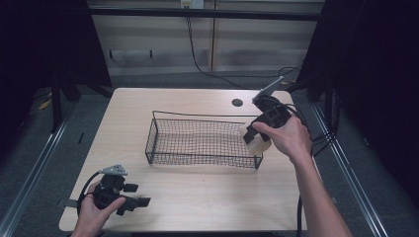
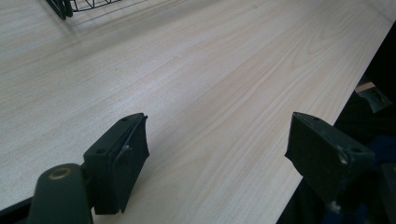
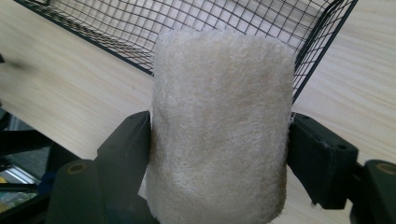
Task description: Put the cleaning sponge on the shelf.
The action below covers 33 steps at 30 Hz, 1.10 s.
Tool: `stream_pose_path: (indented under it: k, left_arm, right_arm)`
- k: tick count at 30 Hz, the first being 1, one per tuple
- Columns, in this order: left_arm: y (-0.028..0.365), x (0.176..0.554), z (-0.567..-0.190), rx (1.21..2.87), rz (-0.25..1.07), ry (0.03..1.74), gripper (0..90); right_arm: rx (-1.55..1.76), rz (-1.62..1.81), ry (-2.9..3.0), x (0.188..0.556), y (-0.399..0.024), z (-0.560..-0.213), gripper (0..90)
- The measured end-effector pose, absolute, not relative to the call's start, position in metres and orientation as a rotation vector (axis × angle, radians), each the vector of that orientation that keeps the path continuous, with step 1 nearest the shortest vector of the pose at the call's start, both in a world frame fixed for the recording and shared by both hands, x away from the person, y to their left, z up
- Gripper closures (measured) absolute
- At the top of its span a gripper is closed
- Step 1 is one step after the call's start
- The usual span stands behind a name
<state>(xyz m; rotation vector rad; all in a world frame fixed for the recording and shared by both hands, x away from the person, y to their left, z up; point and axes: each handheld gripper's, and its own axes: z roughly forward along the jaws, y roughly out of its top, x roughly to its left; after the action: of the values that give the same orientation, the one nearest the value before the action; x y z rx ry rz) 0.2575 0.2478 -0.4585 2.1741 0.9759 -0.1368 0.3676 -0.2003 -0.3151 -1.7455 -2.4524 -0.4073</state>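
A: Nearest is one fuzzy cream roll [image 3: 218, 130], clamped in the right gripper [image 1: 259, 133] jaws, at the right end of the one wire basket [image 1: 197, 140].

B: The left gripper [image 1: 129, 195] has its jaws apart, low over the bare desk [image 1: 197, 197].

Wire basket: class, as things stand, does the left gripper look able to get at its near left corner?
Probably yes. The left gripper rests open at the table's front left, and bare tabletop lies between it and the wire basket. The right gripper, holding the fuzzy roll, is at the basket's far end.
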Motion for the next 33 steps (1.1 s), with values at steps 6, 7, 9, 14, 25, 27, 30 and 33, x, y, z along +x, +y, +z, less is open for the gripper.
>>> stream_pose_path:
  k: [6,7,9,14,25,27,30,33]
  left_arm:
    - [0.248,0.258,-0.458,2.173,-0.139,0.976,20.3]
    - [0.248,0.257,-0.458,2.173,-0.138,0.976,20.4]
    - [0.248,0.257,-0.458,2.173,-0.138,0.976,20.3]
    - [0.248,0.258,-0.459,2.173,-0.139,0.976,20.3]
    - [0.248,0.258,-0.458,2.172,-0.139,0.975,20.3]
    - [0.248,0.258,-0.458,2.172,-0.141,0.976,20.3]
    - [0.248,0.258,-0.458,2.173,-0.141,0.976,20.3]
    - [0.248,0.257,-0.458,2.172,-0.141,0.975,20.3]
  right_arm:
    - [-1.764,-0.407,-2.44,0.374,-0.194,-0.321,26.1]
    - [-1.769,-0.411,-2.436,0.375,-0.194,-0.321,26.1]
    - [-1.784,-0.413,-2.422,0.377,-0.193,-0.322,26.2]
    - [-1.813,-0.43,-2.385,0.379,-0.192,-0.323,26.2]
    - [-1.863,-0.416,-2.341,0.387,-0.189,-0.339,26.2]
    - [-1.864,-0.413,-2.346,0.388,-0.189,-0.34,26.2]
    - [-1.883,-0.408,-2.326,0.389,-0.188,-0.343,26.2]
    - [-1.884,-0.409,-2.324,0.389,-0.188,-0.346,26.2]
